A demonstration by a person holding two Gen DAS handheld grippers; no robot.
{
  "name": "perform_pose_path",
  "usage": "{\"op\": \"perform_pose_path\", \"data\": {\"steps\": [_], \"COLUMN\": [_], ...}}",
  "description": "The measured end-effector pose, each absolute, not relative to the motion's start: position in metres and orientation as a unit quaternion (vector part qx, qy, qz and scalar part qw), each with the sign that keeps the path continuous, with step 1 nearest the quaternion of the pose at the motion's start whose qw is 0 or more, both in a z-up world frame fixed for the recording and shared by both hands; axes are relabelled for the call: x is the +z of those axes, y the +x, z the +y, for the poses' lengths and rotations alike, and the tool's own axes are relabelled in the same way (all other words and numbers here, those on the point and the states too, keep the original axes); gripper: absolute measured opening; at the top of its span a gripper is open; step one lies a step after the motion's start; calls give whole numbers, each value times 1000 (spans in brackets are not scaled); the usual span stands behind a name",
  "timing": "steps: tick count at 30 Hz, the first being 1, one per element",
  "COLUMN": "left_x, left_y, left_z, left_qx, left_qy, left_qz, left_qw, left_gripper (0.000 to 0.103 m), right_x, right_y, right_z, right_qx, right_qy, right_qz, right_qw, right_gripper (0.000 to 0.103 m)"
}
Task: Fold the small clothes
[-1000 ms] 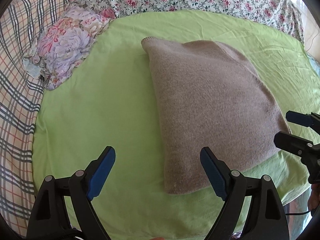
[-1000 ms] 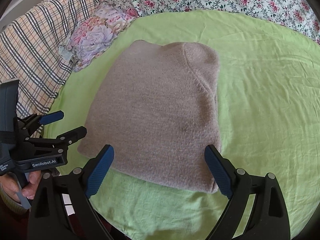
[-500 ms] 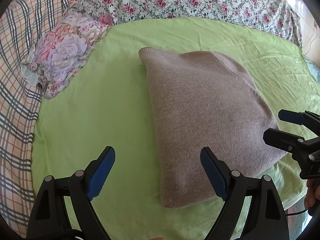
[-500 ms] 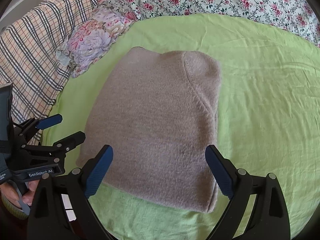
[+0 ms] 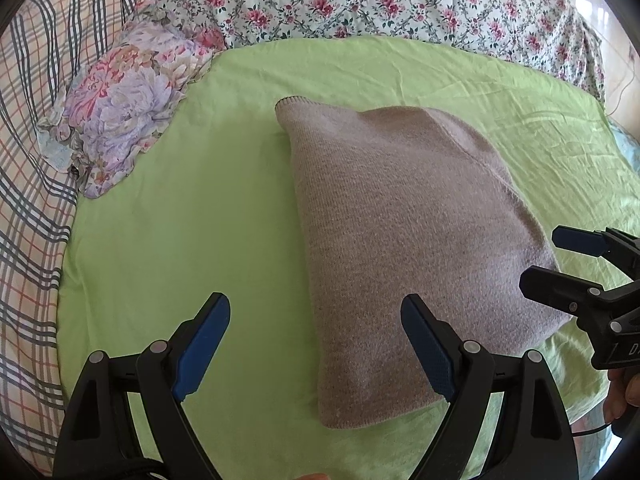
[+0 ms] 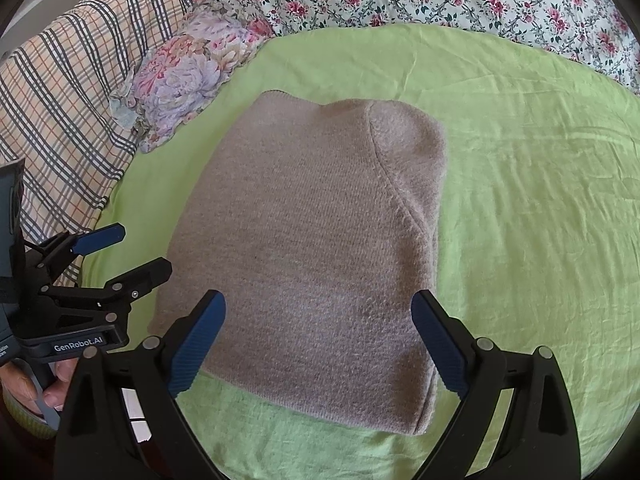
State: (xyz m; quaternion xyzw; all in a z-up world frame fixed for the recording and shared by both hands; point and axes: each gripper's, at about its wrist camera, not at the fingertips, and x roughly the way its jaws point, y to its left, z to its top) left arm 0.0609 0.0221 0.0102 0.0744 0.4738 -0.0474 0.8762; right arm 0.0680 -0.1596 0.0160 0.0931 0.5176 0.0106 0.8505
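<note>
Lying folded on the green sheet is a taupe knit sweater, near a floral pillow. Left gripper hovers at its near-left corner, fingers spread apart, holding nothing. Right gripper hovers over its near edge, likewise spread and empty.

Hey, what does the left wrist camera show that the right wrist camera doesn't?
Only the left wrist view shows the right gripper from the side, at the sweater's right edge. Only the right wrist view shows the left gripper from the side, with its GenRobot.AI lettering. Both show the folded sweater on the green sheet, the flowered pillow, the plaid blanket, and jaws standing open, holding nothing.
</note>
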Motion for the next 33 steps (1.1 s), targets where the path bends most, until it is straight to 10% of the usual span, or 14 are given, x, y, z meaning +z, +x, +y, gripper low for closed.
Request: {"op": "perform_pose_path", "data": {"steps": [33], "left_x": [14], "left_y": [54], "left_z": [18], "left_qx": [-43], "left_qy": [71], "left_qz": [469], "left_qw": [879], "left_gripper": [88], "right_x": [17], "right_y": [68], "right_z": [-157], "right_qx": [15], "right_qy": [92], "right_qz": [517], "right_qw": [851], "right_gripper": [95]}}
